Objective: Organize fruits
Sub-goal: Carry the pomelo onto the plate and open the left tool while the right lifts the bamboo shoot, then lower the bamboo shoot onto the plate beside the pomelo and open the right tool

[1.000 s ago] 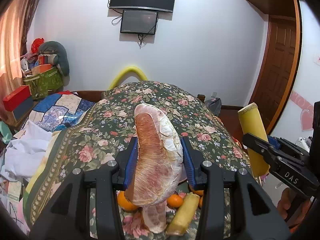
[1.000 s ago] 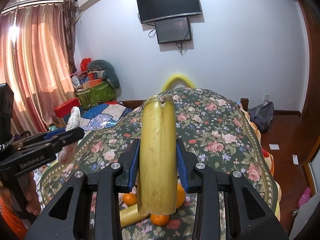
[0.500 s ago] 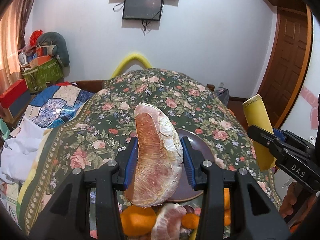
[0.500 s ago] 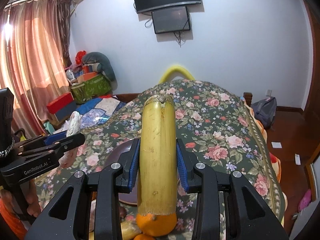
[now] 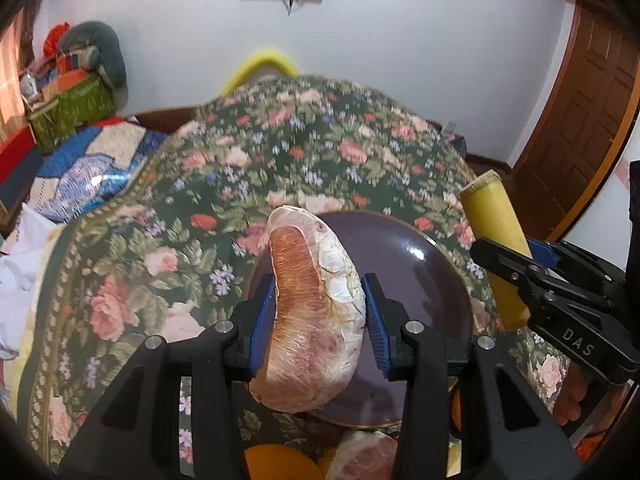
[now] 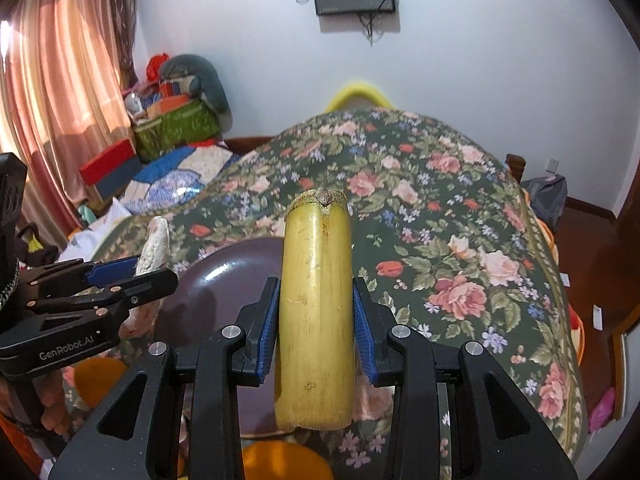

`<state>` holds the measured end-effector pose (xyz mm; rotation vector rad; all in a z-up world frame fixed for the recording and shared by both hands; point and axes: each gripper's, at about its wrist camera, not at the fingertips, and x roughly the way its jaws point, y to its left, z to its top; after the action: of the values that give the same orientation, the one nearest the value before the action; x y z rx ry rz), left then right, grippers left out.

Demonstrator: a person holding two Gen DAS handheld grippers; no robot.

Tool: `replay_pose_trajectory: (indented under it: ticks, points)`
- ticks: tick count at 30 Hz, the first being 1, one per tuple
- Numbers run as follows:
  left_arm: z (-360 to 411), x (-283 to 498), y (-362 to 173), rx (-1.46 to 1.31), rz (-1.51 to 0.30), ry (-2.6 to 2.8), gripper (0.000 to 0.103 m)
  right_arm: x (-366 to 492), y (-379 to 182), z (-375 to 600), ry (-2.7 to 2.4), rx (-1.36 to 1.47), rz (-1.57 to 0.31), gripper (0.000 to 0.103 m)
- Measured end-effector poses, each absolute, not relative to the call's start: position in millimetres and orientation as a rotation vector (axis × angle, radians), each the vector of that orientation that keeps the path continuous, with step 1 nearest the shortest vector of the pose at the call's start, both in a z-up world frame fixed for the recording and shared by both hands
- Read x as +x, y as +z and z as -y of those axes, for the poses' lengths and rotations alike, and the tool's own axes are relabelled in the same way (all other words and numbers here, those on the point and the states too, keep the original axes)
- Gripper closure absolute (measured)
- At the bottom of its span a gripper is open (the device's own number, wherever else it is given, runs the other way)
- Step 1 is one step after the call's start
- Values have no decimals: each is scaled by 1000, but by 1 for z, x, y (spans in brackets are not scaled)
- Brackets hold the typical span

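Both grippers are hovering over the dark plate (image 5: 404, 240), the left gripper (image 5: 320, 320) with jaws clamping a peeled pomelo segment (image 5: 312, 320) and the right gripper (image 6: 316, 328) with jaws clamping a yellow cane piece (image 6: 316, 320), probably readying both for setting down there.

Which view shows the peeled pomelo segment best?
The left wrist view: the pomelo segment fills the centre, clamped in the left gripper above the dark plate. The right wrist view shows only its pale tip beyond that gripper's fingers.

Bright daylight, fisheye warp, motion blur
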<state>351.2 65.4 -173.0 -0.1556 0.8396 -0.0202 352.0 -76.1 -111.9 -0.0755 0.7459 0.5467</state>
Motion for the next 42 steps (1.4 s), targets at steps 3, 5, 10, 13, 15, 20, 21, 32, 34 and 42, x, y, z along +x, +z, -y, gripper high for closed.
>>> replay_pose_trajectory:
  ticks: [3,5,10,13,15,20,21,32,34,42]
  points:
    - [-65,358,-181,-159,-869,-30,61,360,-121,71,561,-90,-789,72]
    - [-63,362,-181,-153,-875,-34,61,367,-126,67,563,-102,-810,72]
    - [-58,369,-179,-102,-864,-30,61,377,-138,64,579,-108,-858,72]
    - [-58,371,-179,-103,-864,-29,61,381,-145,61,583,-119,-882,72]
    - [-58,372,-179,-104,-860,-29,61,382,-148,60,588,-122,-894,72]
    - [-58,367,-177,-100,-844,-38,61,386,-152,54,600,-155,-930,71]
    - [-58,367,-176,-100,-843,-43,61,385,-152,53,600,-168,-934,71]
    - [-67,339,-156,-123,-815,-32,61,361,-117,61,592,-154,-850,65]
    - [-69,330,-150,-129,-809,-30,60,353,-110,63,589,-148,-836,64]
    - [-79,284,-122,-117,-778,-7,54,315,-77,76,572,-127,-774,55]
